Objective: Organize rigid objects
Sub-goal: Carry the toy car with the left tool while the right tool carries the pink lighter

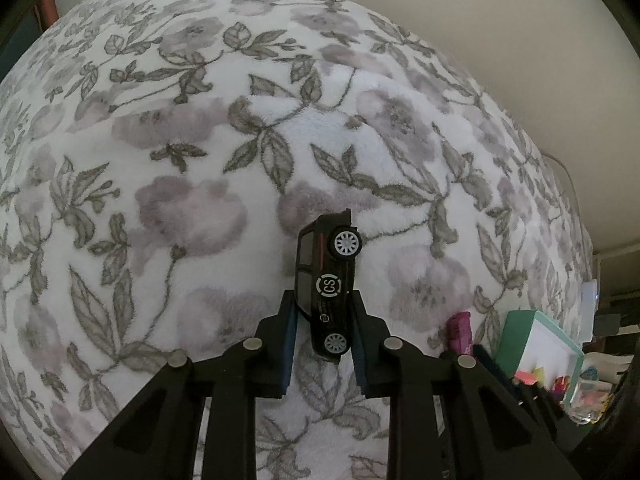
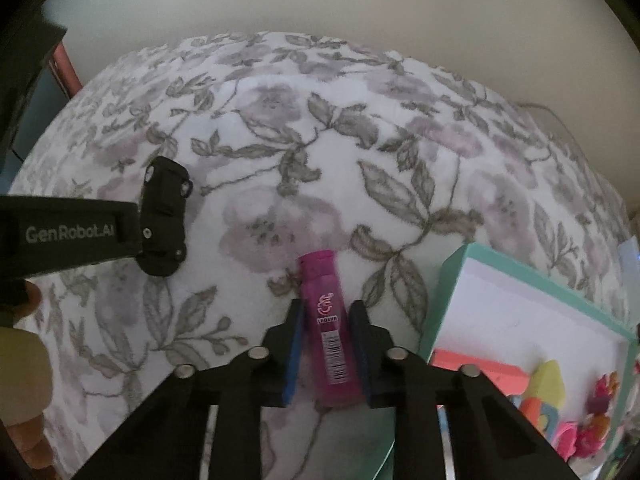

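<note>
A: Supporting surface?
B: Bed covered by a white plush fleece blanket (image 2: pixel 280 152) printed with grey leaves and mauve flowers.

A: Items on it?
B: One mint-green open rectangular box with a white lining (image 2: pixel 520 304), at the right edge, holding colourful small pieces. One magenta plastic tube with a barcode label (image 2: pixel 326 320), just left of the box; whether it rests on the blanket cannot be told.

Domestic interior, most likely a bedroom or living room. Indicated by: plush floral blanket (image 1: pixel 200 128) covering a soft surface; plain pale wall (image 1: pixel 500 40) behind; teal-rimmed box (image 2: pixel 452 276) of small colourful items at the blanket's edge; toy car (image 1: pixel 326 280) and pink tube (image 2: pixel 326 320), typical household clutter
</note>
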Available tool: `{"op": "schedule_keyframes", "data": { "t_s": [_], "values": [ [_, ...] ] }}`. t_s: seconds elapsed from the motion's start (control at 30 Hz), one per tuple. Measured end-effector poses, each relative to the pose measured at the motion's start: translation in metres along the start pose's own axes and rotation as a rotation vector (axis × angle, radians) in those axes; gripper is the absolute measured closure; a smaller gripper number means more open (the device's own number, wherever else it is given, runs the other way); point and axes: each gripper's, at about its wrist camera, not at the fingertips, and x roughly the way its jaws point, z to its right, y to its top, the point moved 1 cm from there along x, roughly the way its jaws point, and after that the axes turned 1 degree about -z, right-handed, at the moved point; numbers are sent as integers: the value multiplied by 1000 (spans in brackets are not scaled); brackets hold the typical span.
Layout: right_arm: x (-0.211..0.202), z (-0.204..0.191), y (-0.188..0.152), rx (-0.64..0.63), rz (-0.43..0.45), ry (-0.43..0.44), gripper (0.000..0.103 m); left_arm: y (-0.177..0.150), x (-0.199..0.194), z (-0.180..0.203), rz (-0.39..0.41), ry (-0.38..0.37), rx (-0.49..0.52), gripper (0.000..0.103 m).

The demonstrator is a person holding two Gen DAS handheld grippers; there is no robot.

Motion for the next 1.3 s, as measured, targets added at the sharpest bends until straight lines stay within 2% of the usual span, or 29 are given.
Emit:
{"op": "schedule_keyframes", "data": {
  "t_s": [0.1, 0.2, 0.4, 0.57, 0.77, 0.9, 1.13, 1.3],
  "values": [
    [-3, 2, -4, 45, 1, 54, 82, -4, -5, -6, 1, -8, -14, 78],
    [-8, 5, -10, 91, 4, 102, 82, -10, -13, -13, 8, 21, -13, 78],
    [-34, 6, -28, 150, 34, 152, 82, -25, -35, -28, 22, 49, -18, 78],
    [-65, 16, -46, 217, 74, 174, 82, -46, -61, -17, 58, 60, 32, 78],
    [-104, 46, -76, 318, 112, 125, 82, -85, -99, 25, 99, -11, 154, 78],
    [-123, 72, -102, 392, 116, 60, 82, -113, -117, 64, 143, -49, 256, 78],
    [-135, 113, -144, 493, 102, -29, 82, -149, -104, 111, 91, -137, 356, 78],
    [-129, 129, -159, 545, 83, -32, 82, -172, -87, 143, 58, -124, 452, 78]
  ]
}}
